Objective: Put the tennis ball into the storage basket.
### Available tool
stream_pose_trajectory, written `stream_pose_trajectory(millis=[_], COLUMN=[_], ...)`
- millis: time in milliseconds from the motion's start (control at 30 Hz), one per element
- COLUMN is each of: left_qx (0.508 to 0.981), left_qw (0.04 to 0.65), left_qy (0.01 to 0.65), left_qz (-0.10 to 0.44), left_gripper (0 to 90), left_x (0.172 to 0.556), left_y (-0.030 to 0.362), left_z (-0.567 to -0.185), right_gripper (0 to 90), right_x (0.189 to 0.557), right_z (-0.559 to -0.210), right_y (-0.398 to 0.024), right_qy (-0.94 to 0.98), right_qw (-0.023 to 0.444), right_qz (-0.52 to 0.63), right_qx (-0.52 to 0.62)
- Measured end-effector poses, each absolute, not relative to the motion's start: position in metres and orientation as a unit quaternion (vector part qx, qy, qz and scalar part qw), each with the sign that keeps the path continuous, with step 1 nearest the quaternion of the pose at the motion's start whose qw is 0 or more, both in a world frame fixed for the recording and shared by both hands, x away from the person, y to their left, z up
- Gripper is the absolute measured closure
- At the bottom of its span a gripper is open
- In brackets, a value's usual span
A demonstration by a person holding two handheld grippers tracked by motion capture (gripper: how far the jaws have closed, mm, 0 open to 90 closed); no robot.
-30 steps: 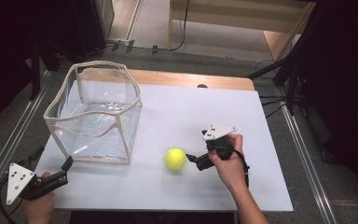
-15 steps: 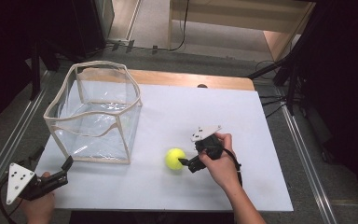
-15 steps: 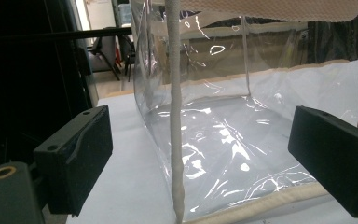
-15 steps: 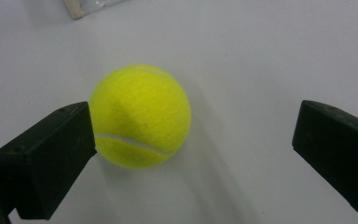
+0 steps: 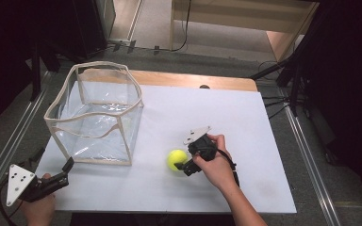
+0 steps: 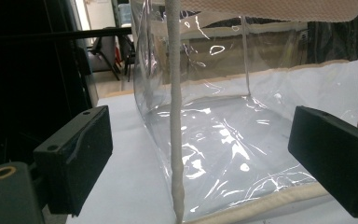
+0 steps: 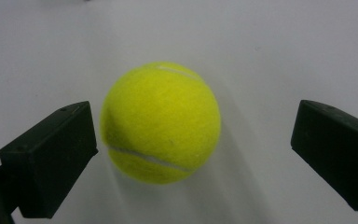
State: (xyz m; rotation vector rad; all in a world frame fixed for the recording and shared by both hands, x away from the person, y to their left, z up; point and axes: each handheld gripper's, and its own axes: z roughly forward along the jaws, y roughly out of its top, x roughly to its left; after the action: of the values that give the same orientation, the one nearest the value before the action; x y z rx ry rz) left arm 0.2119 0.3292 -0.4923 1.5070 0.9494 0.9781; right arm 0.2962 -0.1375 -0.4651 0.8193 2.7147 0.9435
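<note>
A yellow tennis ball [image 5: 176,159] rests on the white table, right of the clear box. My right gripper [image 5: 185,163] sits just right of the ball, open, jaws spread wide. In the right gripper view the tennis ball [image 7: 161,122] lies between the two black jaws, close to the left jaw, with a gap to the right one. A clear plastic box [image 5: 96,113] with cream edging stands at the table's left. My left gripper [image 5: 65,168] is open near the front left corner, facing the clear box [image 6: 223,121], whose corner seam stands between its jaws.
The white table top [image 5: 245,117] has bare room right of and behind the ball. A wooden strip [image 5: 193,81] runs along the far edge. Metal rails [image 5: 311,160] flank the table, with dark stands and cables at the right.
My right gripper has moved left and forward toward the ball until its jaws flank it. The ball, box and left gripper have stayed put.
</note>
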Motion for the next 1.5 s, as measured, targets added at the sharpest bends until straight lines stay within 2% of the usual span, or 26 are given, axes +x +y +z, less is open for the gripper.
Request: stream_pose_trajectory(millis=[300, 333, 367, 667, 733, 767, 1100, 1500], left_qx=[0.631, 0.631, 0.631, 0.631, 0.631, 0.631, 0.629, 0.629], left_qw=[0.526, 0.526, 0.526, 0.528, 0.527, 0.527, 0.529, 0.529], left_qy=[0.397, 0.397, 0.397, 0.397, 0.397, 0.397, 0.398, 0.398], left_qz=[0.409, 0.409, 0.409, 0.408, 0.408, 0.408, 0.407, 0.407], left_gripper=[6.8, 6.8, 6.8, 6.8, 6.8, 6.8, 6.8, 6.8], left_x=[0.212, 0.212, 0.212, 0.212, 0.212, 0.212, 0.212, 0.212], left_y=[0.329, 0.329, 0.329, 0.329, 0.329, 0.329, 0.329, 0.330], left_z=[-0.492, -0.492, -0.492, -0.492, -0.492, -0.492, -0.492, -0.492], right_gripper=[0.0, 2.3, 11.4, 13.6, 20.9, 21.6, 23.6, 23.8], right_x=[0.299, 0.300, 0.300, 0.304, 0.304, 0.305, 0.307, 0.310], right_z=[-0.470, -0.471, -0.471, -0.478, -0.479, -0.480, -0.485, -0.478], right_y=[-0.128, -0.127, -0.126, -0.118, -0.116, -0.115, -0.106, -0.097], right_qy=[0.916, 0.917, 0.917, 0.926, 0.926, 0.926, 0.932, 0.940], right_qw=[0.055, 0.052, 0.055, 0.038, 0.036, 0.034, 0.013, 0.009], right_qz=[0.298, 0.297, 0.295, 0.274, 0.271, 0.269, 0.254, 0.247], right_qx=[0.262, 0.261, 0.262, 0.258, 0.261, 0.263, 0.257, 0.234])
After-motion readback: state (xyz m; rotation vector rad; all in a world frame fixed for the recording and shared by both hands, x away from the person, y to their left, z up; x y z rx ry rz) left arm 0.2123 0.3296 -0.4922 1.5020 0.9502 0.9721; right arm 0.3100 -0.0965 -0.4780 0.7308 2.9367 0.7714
